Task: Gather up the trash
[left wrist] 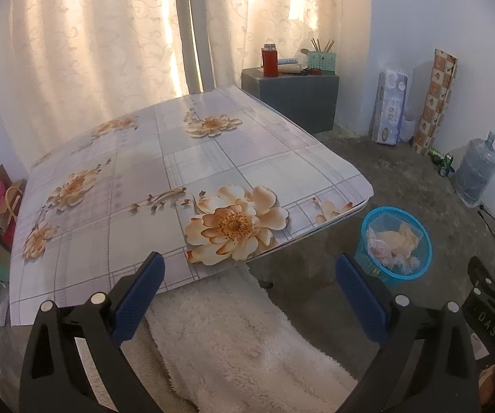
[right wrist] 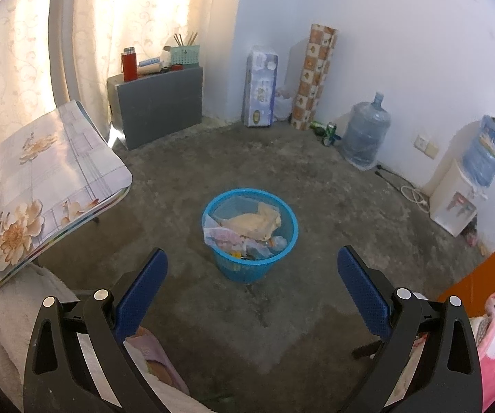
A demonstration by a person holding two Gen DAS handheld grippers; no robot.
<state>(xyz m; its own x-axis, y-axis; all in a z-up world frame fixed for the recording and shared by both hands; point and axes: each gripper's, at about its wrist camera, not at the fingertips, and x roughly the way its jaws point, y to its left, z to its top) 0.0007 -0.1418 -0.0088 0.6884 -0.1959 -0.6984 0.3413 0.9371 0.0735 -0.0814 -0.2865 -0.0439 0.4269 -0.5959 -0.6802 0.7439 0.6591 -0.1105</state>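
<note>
A blue mesh waste basket [right wrist: 250,254] stands on the concrete floor, lined with a clear bag and holding crumpled paper and wrappers [right wrist: 250,223]. It also shows in the left wrist view [left wrist: 397,261], right of the table corner. My right gripper [right wrist: 252,272] is open and empty, held above the floor just in front of the basket. My left gripper [left wrist: 249,275] is open and empty, over the near edge of the low table with the floral cloth [left wrist: 144,158]. Nothing lies on the table top.
A white fluffy cover [left wrist: 233,344] lies under my left gripper. A grey box with a red flask [right wrist: 159,103] stands by the curtain. A tissue pack, a roll, cans, a water bottle [right wrist: 366,130] and a dispenser [right wrist: 454,203] line the wall.
</note>
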